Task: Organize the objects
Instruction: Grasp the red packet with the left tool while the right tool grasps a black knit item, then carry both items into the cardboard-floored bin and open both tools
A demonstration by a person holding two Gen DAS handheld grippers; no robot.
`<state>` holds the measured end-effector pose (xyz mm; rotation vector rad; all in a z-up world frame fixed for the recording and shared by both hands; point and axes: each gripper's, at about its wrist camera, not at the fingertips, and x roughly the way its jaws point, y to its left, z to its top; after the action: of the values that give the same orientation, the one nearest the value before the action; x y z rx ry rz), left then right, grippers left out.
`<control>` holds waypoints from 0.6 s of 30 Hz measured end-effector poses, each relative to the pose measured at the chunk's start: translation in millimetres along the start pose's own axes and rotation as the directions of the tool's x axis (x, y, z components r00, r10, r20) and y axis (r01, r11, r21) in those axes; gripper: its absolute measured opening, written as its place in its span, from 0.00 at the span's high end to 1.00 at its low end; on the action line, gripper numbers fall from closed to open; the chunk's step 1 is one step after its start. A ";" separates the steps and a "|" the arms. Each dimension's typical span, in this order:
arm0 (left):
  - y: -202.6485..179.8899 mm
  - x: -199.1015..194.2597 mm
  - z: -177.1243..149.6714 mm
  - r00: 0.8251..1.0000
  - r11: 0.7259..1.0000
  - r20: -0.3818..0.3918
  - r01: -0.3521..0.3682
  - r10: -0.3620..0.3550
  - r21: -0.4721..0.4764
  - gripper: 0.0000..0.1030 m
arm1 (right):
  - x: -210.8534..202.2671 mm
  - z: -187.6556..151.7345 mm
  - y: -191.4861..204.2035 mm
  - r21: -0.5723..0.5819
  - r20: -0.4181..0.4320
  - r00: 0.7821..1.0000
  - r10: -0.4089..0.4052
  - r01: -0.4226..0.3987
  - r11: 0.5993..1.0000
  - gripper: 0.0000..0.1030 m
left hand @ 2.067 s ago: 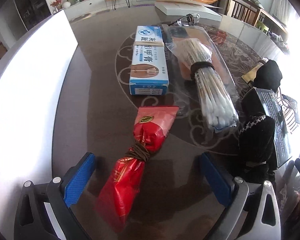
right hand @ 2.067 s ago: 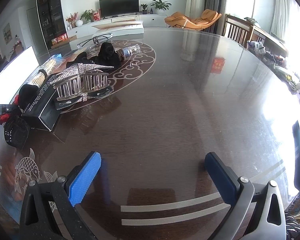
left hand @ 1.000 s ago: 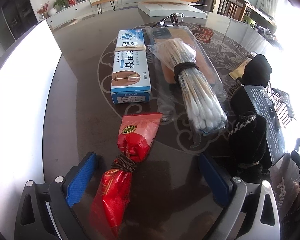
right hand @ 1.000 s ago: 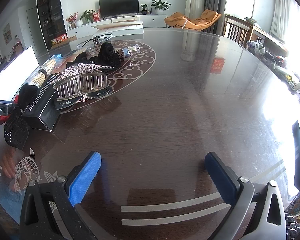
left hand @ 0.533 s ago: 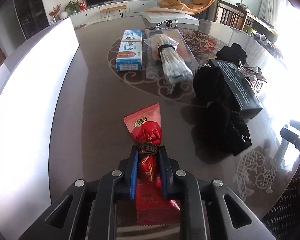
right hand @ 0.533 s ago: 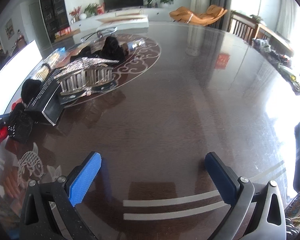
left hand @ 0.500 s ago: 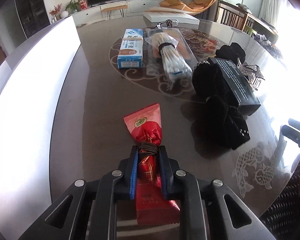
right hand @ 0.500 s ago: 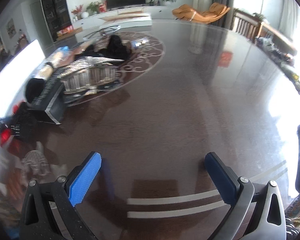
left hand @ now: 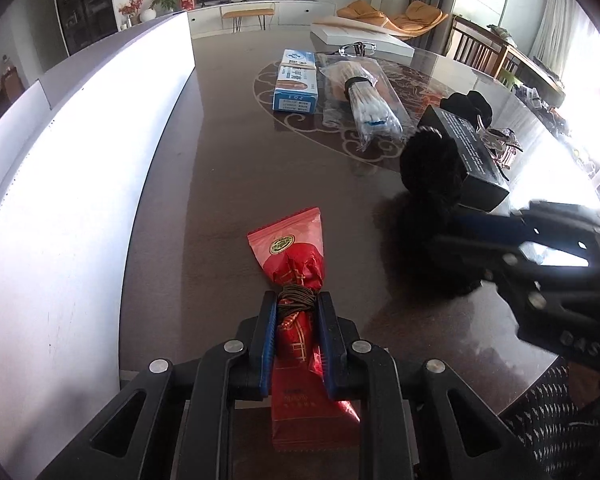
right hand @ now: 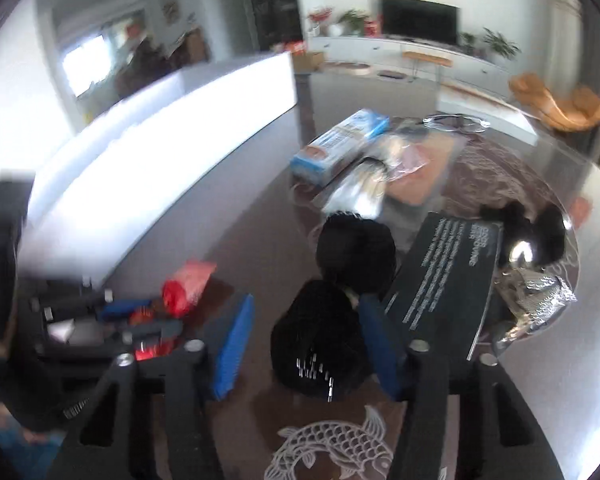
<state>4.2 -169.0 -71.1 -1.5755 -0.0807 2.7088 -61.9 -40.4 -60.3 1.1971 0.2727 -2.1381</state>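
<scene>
Red packet (left hand: 296,280) low in the middle of the left wrist frame, tied round the waist with brown cord (left hand: 296,300) – left gripper (left hand: 296,316) pinched tight on it right at that cord, blue pads pressed against both sides. Top of the packet fanned out flat on the dark table (left hand: 228,168), tail end running back under the gripper.

Over in the right wrist frame, pretty blurry: right gripper (right hand: 306,344) spread wide around a black beaded pouch (right hand: 320,344) at lower centre, blue pads either side, left pad clearly apart from it, right pad close in – contact hard to call. Fluffy black pompom (right hand: 356,252) just above the pouch, black box (right hand: 448,280) with white lettering just right of it, shiny silver clip (right hand: 536,296) at the right edge.

Further up the left wrist frame: blue and white box (left hand: 296,82) upper centre, bag of cotton swabs (left hand: 366,100) just right of it. White panel (left hand: 80,168) along the whole left side. Fish pattern (right hand: 332,448) on the table at bottom centre of the right wrist frame.
</scene>
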 end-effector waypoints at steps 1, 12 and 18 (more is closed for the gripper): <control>0.3 -0.2 -0.7 1.000 1.000 0.002 0.003 -0.003 0.000 0.82 | -4.4 -6.9 0.5 0.015 -0.012 0.999 0.035 -0.034 0.999 0.72; 6.6 -4.1 -5.5 0.999 0.998 0.032 0.040 -0.039 -0.045 0.82 | -31.1 -21.2 -26.5 0.141 -0.112 0.994 0.016 0.000 0.990 0.25; 12.6 -14.3 -8.3 0.996 0.995 0.057 0.076 -0.072 -0.064 0.83 | 3.7 -23.8 5.4 -0.003 -0.161 0.987 -0.008 0.007 1.000 0.63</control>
<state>18.8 -181.7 -63.3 -1.4828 -0.2267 2.7191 -43.7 -34.8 -75.8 1.3722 0.3512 -2.0490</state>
